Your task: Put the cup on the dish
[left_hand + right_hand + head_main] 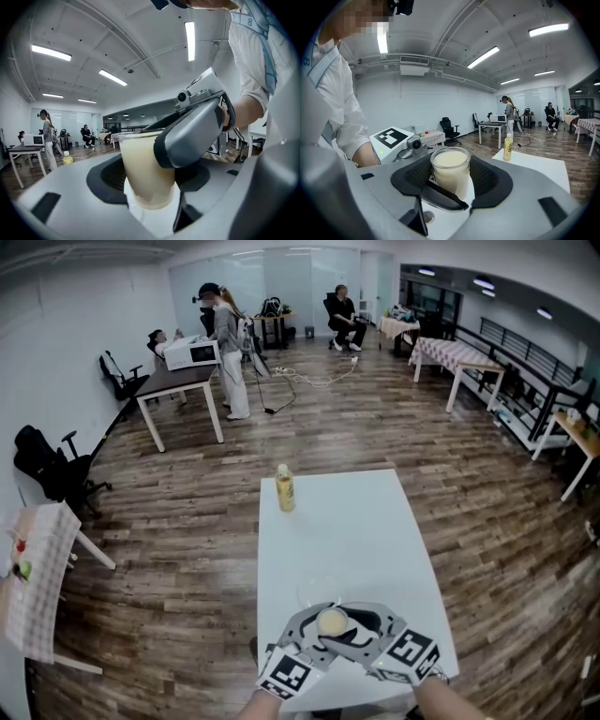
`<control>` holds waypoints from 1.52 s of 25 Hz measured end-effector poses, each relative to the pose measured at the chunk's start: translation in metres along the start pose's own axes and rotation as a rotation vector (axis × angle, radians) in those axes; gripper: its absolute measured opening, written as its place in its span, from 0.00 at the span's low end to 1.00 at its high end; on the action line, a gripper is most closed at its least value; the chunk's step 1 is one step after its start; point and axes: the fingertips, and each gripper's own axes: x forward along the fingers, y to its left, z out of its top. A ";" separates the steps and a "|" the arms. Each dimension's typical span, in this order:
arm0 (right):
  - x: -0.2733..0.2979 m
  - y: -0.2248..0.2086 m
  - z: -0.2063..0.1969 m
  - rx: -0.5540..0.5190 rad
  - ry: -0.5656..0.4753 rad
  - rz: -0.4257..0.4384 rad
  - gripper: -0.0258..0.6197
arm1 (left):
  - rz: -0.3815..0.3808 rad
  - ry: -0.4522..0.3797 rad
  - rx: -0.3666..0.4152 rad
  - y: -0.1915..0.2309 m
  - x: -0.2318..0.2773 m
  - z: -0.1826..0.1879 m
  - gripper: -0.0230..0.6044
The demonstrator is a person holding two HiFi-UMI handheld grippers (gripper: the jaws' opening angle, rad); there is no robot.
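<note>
A clear cup (332, 622) of cream-coloured liquid is at the 6 o'clock end of the white rectangular table (366, 521). The right gripper (450, 185) is clenched on it, black pads against its sides. The left gripper (149, 187) brackets the same cup, jaws wide and seemingly not pressing. A faint clear round dish (317, 589) lies just at the cup's 12 o'clock, with a yellow bottle (285, 488) farther that way.

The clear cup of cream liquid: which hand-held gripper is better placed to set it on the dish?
Probably the right hand-held gripper: the clear cup of cream liquid stands upright, centred between its jaws. The faint clear dish lies just beyond.
</note>
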 end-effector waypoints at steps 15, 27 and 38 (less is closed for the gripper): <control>0.010 -0.019 -0.008 0.011 0.005 0.016 0.47 | 0.032 0.069 -0.043 0.013 -0.001 -0.032 0.58; 0.026 -0.057 -0.036 0.000 -0.114 -0.006 0.47 | 0.106 0.051 -0.333 0.025 -0.041 -0.074 0.57; 0.050 -0.098 -0.082 0.045 -0.112 -0.051 0.47 | 0.050 -0.045 -0.524 0.021 -0.044 -0.075 0.04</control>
